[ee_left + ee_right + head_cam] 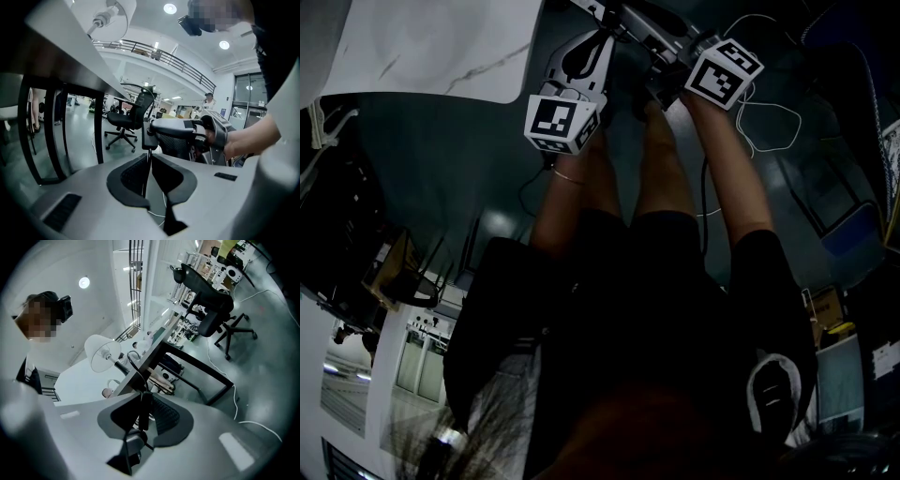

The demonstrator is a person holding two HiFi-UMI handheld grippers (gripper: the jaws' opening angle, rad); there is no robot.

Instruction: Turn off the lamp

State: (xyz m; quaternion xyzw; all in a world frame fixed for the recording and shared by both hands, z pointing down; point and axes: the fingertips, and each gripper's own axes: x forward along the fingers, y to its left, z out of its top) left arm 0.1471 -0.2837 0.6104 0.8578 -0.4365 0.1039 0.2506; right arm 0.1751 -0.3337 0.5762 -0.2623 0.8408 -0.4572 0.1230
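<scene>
One cord (145, 173) clamped, left tool (148, 159), right tool (145, 397)

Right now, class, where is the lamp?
In the right gripper view, the white lamp stands on the table, upper left of centre; its black cord drops over the table edge into the right tongs.

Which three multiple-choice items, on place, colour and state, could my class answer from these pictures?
1. The white lampshade sits: A under the table; B above the white marble-look tabletop; C on a chair.
2. The swivel office chair is: A black; B red; C yellow.
3. The left gripper has its jaws: A wide apart, empty; B shut on a cup; C shut on the thin black cord.
Answers: B, shade shows over the table edge; A, seat and back are black; C, cord is pinched between them.
</scene>
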